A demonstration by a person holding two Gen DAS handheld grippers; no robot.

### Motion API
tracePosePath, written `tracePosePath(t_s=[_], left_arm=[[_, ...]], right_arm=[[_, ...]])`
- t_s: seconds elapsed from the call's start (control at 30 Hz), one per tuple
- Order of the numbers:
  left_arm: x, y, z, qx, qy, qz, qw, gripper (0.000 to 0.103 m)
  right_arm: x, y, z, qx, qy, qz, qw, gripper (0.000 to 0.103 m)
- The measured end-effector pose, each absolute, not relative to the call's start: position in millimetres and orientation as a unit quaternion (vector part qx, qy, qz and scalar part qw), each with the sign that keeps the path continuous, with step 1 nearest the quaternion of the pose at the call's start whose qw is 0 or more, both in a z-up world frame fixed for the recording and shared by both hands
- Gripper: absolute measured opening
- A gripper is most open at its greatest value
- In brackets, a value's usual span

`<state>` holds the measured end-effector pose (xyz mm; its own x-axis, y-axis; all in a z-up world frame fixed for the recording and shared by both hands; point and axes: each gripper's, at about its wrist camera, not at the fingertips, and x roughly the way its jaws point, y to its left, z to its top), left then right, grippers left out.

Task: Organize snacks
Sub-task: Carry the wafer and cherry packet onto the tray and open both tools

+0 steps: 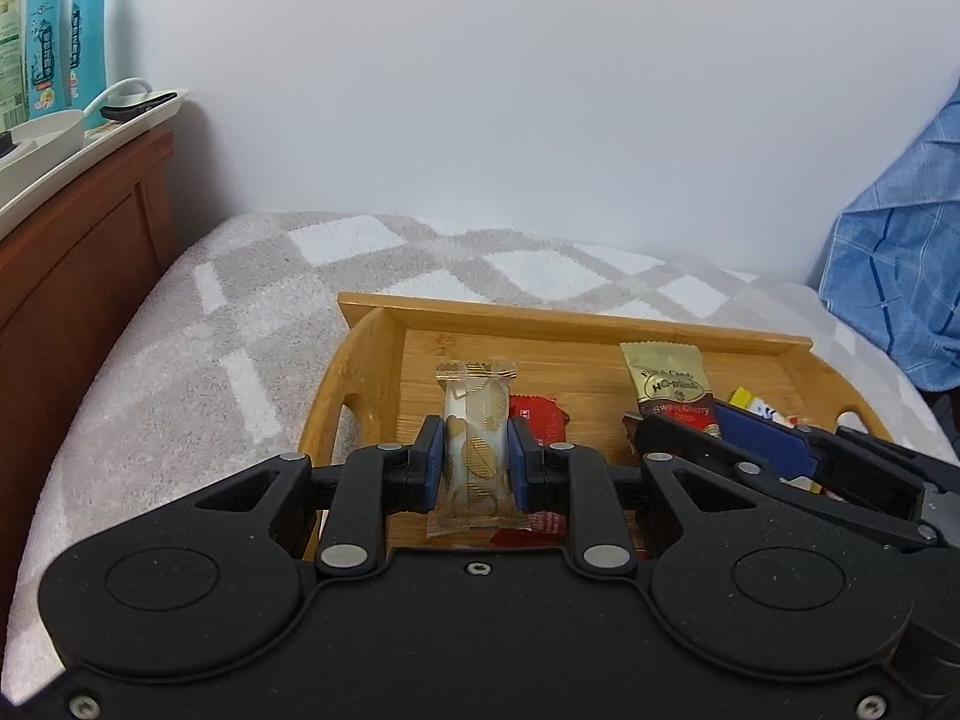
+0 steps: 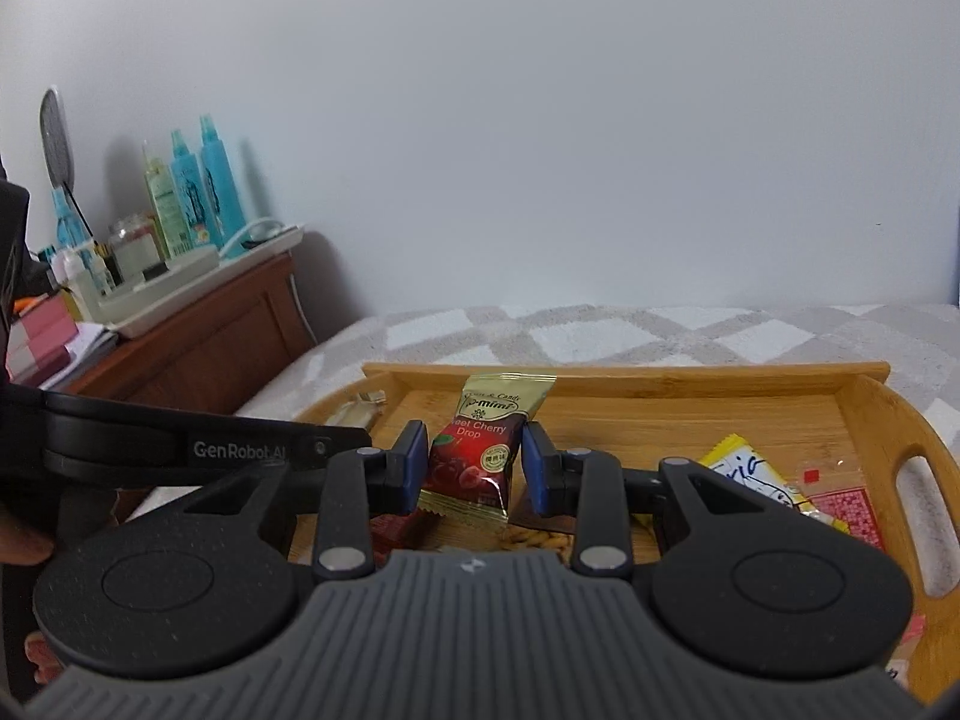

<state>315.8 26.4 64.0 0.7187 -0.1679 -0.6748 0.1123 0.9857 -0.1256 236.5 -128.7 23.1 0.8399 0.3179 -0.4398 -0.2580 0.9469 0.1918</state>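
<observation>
The left tool point(image 1: 476, 461) is clamped on a clear snack packet with gold leaf print point(image 1: 475, 450), its blue pads pressing both long sides. The packet stands upright at the centre of the left wrist frame, above the wooden tray point(image 1: 558, 315). A red wrapper point(image 1: 540, 426) lies on the tray floor just right of the packet.

The right tool point(image 2: 470, 463) is clamped on a cherry drop candy packet point(image 2: 480, 450), gold at the top and red below, held upright at the centre of the right wrist frame. In the left wrist view this packet point(image 1: 672, 387) appears at the centre right, with the right tool point(image 1: 714, 438) below it.

The tray point(image 2: 624, 373) rests on a grey and white checked bed cover point(image 2: 600, 330). A yellow packet point(image 2: 744, 468) and a red-patterned packet point(image 2: 846, 510) lie at the tray's right side.
</observation>
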Motion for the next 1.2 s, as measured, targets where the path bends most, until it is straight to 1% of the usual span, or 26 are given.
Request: tracePosePath(t_s=[0.33,0.97,1.2], left_arm=[[326.0,29.2,53.7,-0.033,0.376,-0.071,0.923,0.021],[332.4,26.4,46.8,-0.027,0.379,-0.068,0.923,0.021],[332.2,25.9,43.6,-0.026,0.381,-0.067,0.922,0.021]], right_arm=[[239.8,-128.6,16.3,0.068,0.253,0.157,0.952,0.039],[243.8,-114.3,3.8,0.044,0.281,0.156,0.946,0.039],[245.1,-115.5,4.1,0.041,0.284,0.149,0.946,0.041]])
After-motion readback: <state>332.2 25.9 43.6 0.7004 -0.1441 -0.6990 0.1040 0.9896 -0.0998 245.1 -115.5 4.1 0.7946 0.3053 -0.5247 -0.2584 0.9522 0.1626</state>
